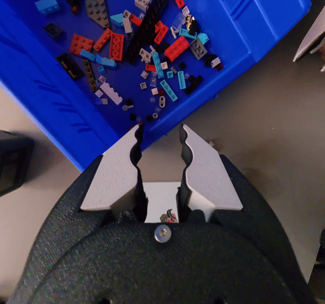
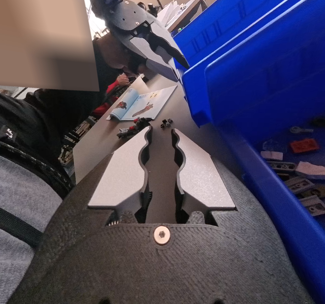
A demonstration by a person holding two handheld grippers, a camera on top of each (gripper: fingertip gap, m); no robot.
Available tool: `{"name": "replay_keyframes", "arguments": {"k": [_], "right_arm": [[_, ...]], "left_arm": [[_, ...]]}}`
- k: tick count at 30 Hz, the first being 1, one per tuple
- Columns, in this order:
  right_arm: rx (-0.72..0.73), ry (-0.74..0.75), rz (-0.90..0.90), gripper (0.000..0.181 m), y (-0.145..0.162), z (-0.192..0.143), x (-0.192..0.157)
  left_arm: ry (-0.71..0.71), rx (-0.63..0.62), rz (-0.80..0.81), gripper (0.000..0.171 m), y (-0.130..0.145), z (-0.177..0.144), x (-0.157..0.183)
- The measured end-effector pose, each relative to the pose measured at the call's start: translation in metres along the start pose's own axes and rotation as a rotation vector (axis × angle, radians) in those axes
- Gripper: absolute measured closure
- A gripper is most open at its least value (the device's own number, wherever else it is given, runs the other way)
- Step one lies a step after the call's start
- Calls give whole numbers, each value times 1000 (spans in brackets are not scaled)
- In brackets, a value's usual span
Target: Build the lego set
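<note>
Left wrist view shows the left gripper [image 1: 161, 128], jaws spread and empty, above the blue bin's [image 1: 246, 31] crowded loose bricks [image 1: 153, 49], where one pinch risks catching several pieces.

Each gripper [image 1: 161, 125] [image 2: 161, 128]: 2 grey wavy-edged fingers [image 1: 114, 172], black textured body, 1 silver screw [image 1: 162, 233].

Blue bin [image 1: 237, 23] cut off by top edge, left wrist view. Partly built model [image 2: 133, 128] half hidden behind right gripper's finger [image 2: 126, 169]; small dark bits [image 2: 166, 122] too tiny to ID.
</note>
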State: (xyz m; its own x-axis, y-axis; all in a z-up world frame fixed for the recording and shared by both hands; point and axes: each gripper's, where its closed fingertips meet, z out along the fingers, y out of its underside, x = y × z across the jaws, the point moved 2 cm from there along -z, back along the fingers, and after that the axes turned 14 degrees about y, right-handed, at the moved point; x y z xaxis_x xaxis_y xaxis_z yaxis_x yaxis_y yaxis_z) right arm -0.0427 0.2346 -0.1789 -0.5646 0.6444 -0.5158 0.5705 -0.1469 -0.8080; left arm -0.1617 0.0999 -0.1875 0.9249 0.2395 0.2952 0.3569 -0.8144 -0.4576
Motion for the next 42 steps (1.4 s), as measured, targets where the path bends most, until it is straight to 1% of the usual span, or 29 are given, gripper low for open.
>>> {"name": "replay_keyframes", "arguments": {"k": [6, 26, 37, 42], "right_arm": [[-1, 1, -2, 159, 0, 0, 0], [-1, 0, -1, 159, 0, 0, 0], [-1, 1, -1, 159, 0, 0, 0], [-1, 2, 0, 159, 0, 0, 0]], "left_arm": [[-5, 7, -12, 128, 4, -3, 0], [-6, 10, -17, 128, 3, -4, 0], [5, 31, -17, 128, -2, -1, 1], [5, 72, -28, 128, -9, -1, 2]]}}
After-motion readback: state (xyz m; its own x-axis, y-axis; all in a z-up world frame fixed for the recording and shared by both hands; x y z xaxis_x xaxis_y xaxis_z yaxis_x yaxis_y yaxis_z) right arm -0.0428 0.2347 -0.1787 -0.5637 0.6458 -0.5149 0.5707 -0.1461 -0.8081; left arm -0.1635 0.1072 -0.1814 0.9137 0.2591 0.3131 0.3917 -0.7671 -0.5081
